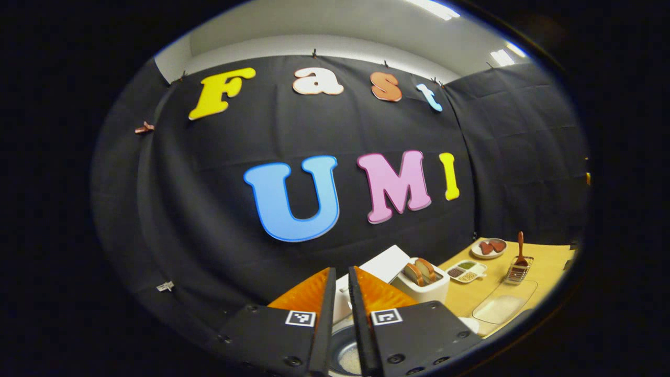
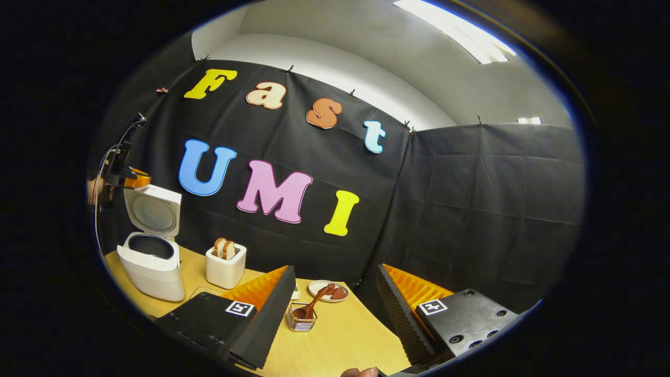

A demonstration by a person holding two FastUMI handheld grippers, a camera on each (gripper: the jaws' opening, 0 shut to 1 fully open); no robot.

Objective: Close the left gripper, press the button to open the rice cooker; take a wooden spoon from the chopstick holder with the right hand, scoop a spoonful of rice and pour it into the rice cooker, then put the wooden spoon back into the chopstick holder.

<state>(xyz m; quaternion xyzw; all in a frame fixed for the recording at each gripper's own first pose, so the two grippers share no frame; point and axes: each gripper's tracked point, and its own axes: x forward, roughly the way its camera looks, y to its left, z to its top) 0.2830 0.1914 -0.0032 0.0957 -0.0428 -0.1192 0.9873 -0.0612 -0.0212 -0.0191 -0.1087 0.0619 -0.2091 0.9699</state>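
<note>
Right claw stands wide open and empty, its jaws spread to either side of the small wire chopstick holder that sits on the pale wooden table just ahead. A brown wooden spoon leans in that holder, bowl down among the wires, its slim handle slanting up and away toward the small white plate behind it.

Judging by its looks, the spoon should be light, stiff and fairly smooth (a thin round handle can swivel between flat pads), so the best hold is probably across the upper part of the handle, clear of the wire rim. The holder itself looks light and may tip or slide if the spoon drags on it, so a straight lift would suit.

Left claw has its jaws drawn close together with nothing between them, raised above the white rice cooker. In the right gripper view the cooker's lid stands upright and open, its dark inner pot showing, with a white toaster holding two bread slices beside it. A shallow clear tray of white rice lies on the table near the holder.
</note>
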